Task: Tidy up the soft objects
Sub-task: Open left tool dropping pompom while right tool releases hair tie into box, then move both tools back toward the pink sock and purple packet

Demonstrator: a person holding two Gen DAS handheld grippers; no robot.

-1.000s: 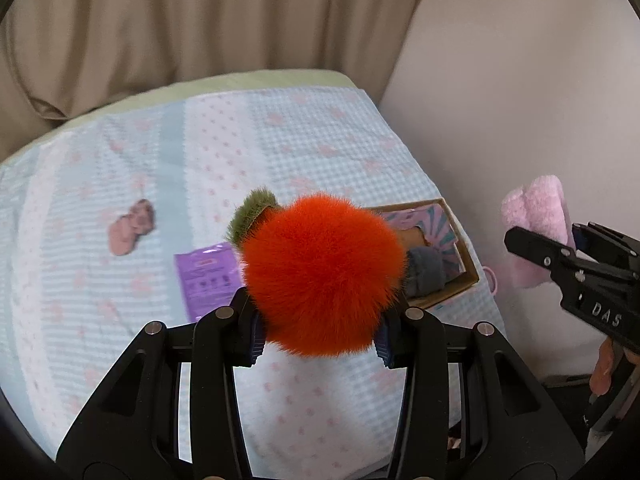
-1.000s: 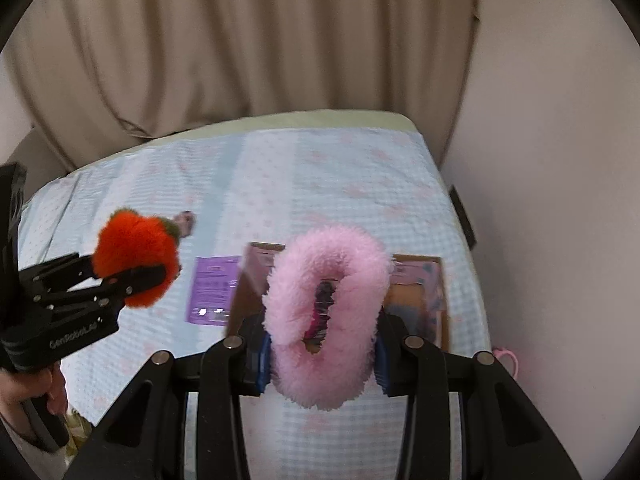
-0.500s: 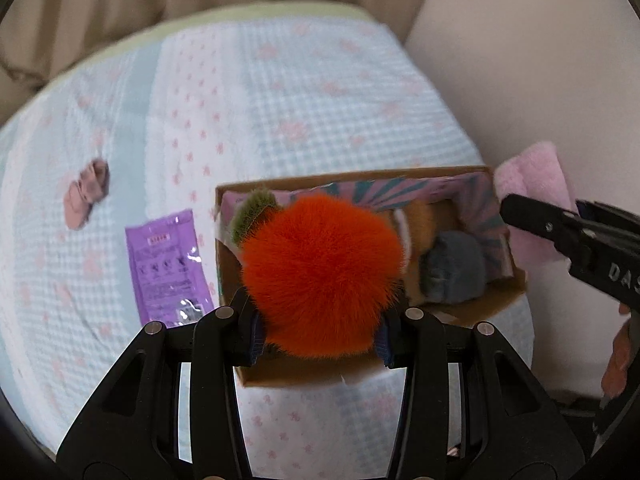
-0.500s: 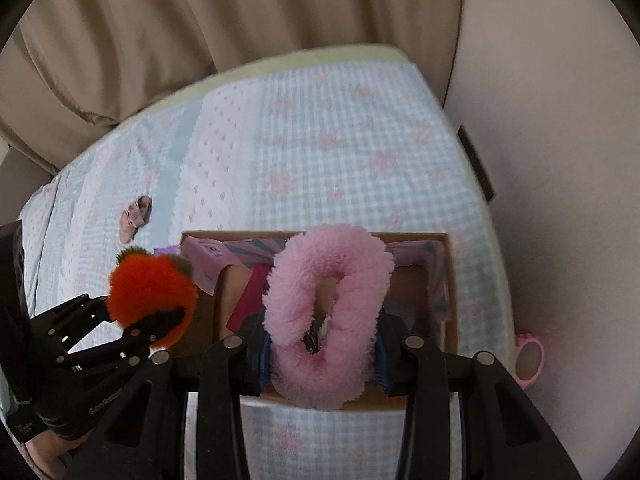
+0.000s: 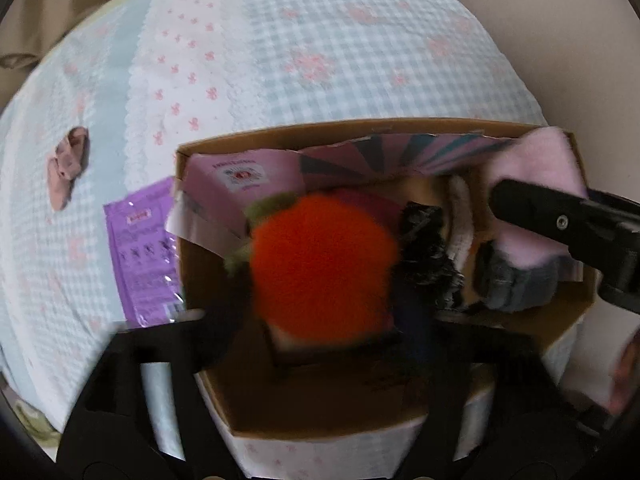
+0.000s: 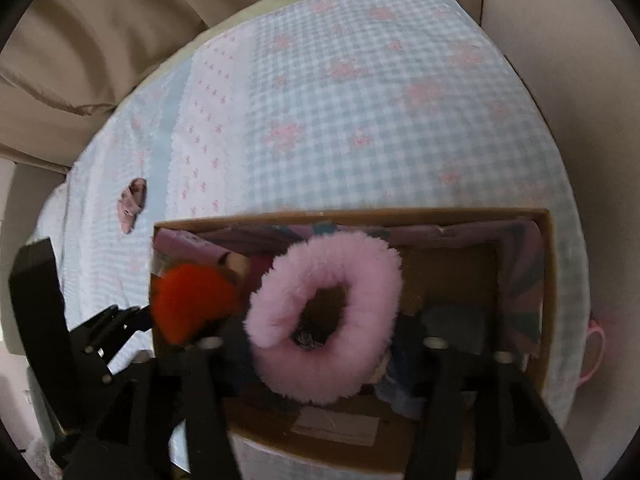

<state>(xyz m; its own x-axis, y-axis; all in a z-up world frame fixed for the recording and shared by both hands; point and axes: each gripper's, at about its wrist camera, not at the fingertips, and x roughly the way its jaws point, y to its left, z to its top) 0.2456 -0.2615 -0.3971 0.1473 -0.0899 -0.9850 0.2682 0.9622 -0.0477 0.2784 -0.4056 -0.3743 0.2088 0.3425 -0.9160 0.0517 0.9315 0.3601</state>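
Observation:
My left gripper (image 5: 320, 320) is blurred with its fingers spread wide; the orange fluffy pom-pom (image 5: 320, 264) with a green tuft sits between them over the cardboard box (image 5: 280, 412). My right gripper (image 6: 320, 344) also stands wide, with the pink fluffy ring (image 6: 324, 320) between its fingers above the same box (image 6: 548, 280). The pom-pom (image 6: 188, 300) and left gripper (image 6: 108, 332) show at the left of the right wrist view. The right gripper (image 5: 560, 224) shows at the right of the left wrist view, against the pink ring (image 5: 532, 168). Whether either toy still touches the pads is unclear.
The box holds a grey soft item (image 5: 516, 284), a black fuzzy item (image 5: 428, 248) and pink printed paper (image 5: 240, 172). A purple packet (image 5: 140, 264) and a small pink cloth item (image 5: 66, 168) lie on the checked bedspread (image 5: 320, 60). Wall at right, curtain (image 6: 100, 40) behind.
Both grippers dropped lower into the box with their toys. Their fingers have spread apart from the closed grip seen before.

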